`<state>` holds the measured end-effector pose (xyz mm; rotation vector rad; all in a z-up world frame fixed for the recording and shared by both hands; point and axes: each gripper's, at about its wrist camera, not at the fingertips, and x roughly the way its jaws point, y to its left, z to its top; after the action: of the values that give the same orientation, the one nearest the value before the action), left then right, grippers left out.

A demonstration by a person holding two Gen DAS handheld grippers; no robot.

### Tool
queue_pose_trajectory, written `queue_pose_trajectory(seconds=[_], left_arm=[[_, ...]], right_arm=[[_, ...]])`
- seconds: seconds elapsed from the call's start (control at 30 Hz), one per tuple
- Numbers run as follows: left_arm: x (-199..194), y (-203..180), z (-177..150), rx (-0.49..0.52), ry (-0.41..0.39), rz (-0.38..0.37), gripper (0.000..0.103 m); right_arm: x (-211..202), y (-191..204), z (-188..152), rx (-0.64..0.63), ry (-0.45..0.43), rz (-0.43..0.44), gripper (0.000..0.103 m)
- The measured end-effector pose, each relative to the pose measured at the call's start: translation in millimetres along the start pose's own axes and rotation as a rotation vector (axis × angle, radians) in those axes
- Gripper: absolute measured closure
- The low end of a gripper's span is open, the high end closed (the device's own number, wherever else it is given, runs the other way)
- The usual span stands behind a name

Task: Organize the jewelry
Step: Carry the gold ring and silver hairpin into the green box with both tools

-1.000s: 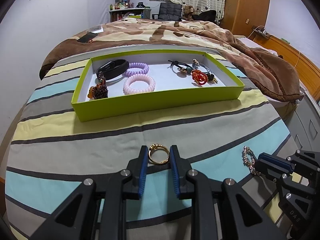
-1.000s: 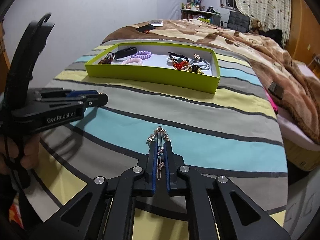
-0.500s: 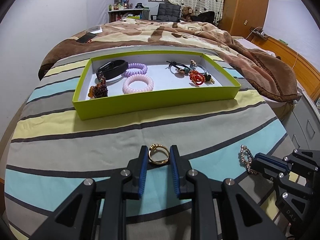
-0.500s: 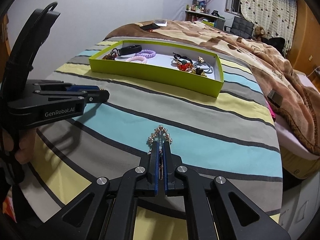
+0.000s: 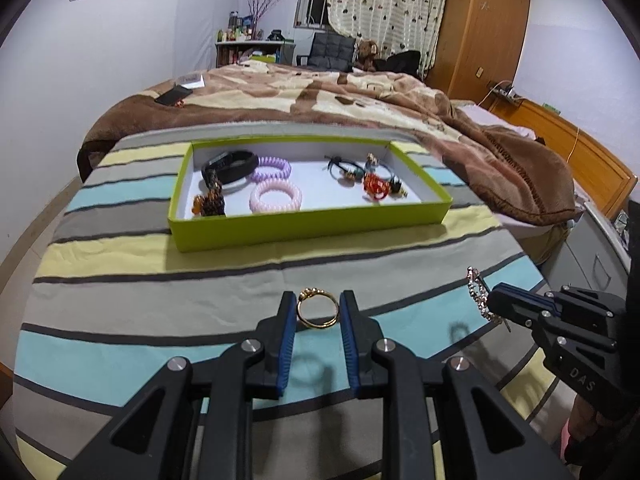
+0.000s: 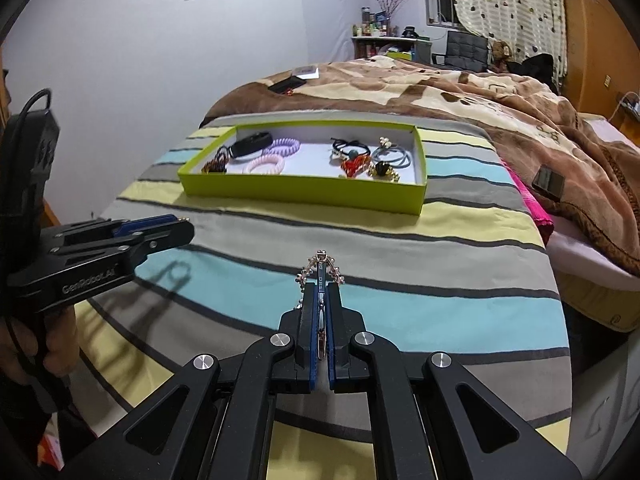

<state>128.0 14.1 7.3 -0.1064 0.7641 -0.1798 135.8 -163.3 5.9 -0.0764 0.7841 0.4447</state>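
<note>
Most of the tidy-up looked done. The flat green cardboard box (image 5: 308, 226) sat on the striped bedspread (image 5: 120, 292) at 12 o'clock from both claws, well apart from them. Inside it, on the 9 o'clock side, lay a black band (image 5: 230, 165), a purple coil hair tie (image 5: 273, 167), a pink coil hair tie (image 5: 275, 198) and a little brown bead bunch (image 5: 209, 202). On the 3 o'clock side lay dark hair ties with beads (image 5: 345, 168), a red knot charm (image 5: 375, 186) and some grey-blue hair loops (image 6: 392, 155).

Two things were not in the box yet. The left claw (image 5: 318, 312) was clamped on a thin gold ring (image 5: 317, 309), one blue pad on each side of it. The ring was up off the bedspread, because its shadow lay below it on the blue stripe.

The right claw (image 6: 321, 294) was squeezed together on a small sparkly beaded chain piece (image 6: 320, 266). A loop of it poked out past the tips, and a bit hung down between the pads. It was in the air too.

I saw no other jewelry lying loose on the bedspread, though the claws hid part of it. So what was left, I think, was to carry the ring and the chain piece to the box and let them go inside. The middle of the box had bare white floor, so there was room.
</note>
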Motion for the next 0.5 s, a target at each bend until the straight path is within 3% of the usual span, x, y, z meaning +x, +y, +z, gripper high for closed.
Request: queue_pose_trajectory(seconds=[0.5], left_arm=[[-3.0, 3.9, 47.4, 0.075, -0.08, 0.009, 0.08]], right_arm=[[3.3, -3.0, 46.6, -0.008, -0.064, 0.015, 0.1]])
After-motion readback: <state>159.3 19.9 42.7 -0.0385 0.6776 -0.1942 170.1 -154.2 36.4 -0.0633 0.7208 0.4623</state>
